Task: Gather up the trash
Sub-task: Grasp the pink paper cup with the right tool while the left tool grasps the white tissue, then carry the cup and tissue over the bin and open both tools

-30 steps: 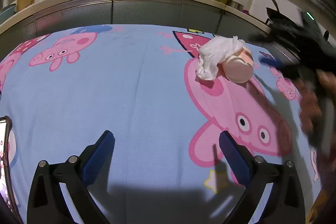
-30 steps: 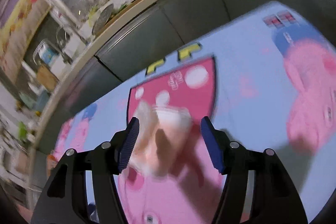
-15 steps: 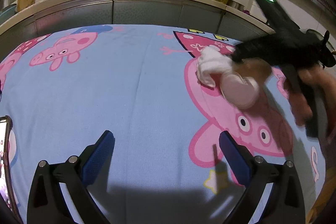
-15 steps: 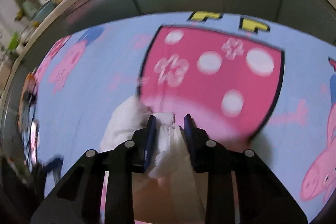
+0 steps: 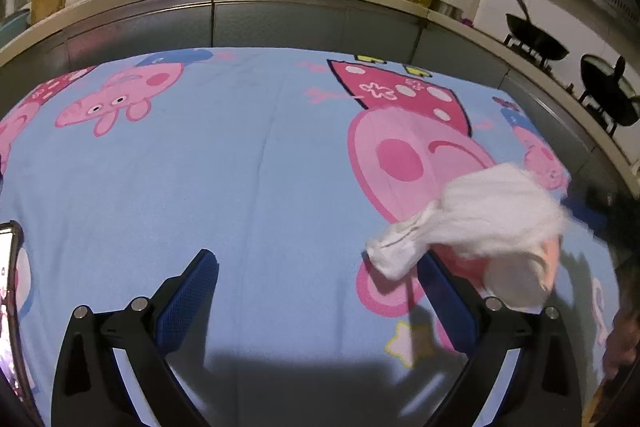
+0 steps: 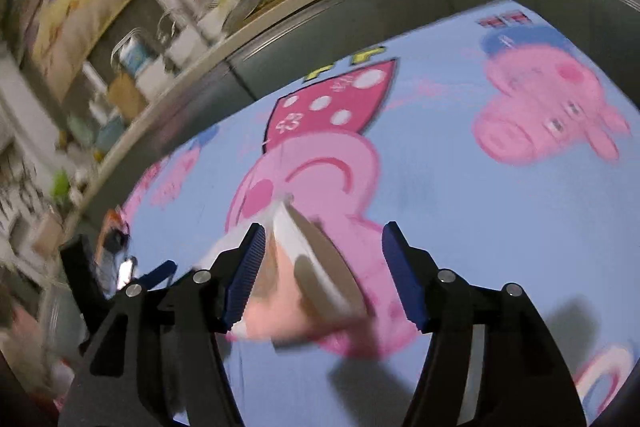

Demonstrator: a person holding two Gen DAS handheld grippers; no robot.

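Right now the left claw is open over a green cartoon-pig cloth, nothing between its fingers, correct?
Not quite: the cloth is light blue with pink pigs, not green. The left wrist view shows it. The left claw is indeed open with nothing between its fingers.

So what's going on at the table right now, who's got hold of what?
A person is clearing trash off a table covered with a cartoon pig cloth. The right gripper has a crumpled white tissue and a pinkish paper cup between its jaws, which are opening; the blur hides whether the pads press on them. The bundle sits near the cloth's right edge, just past the left gripper, which is open over bare cloth with nothing in it.
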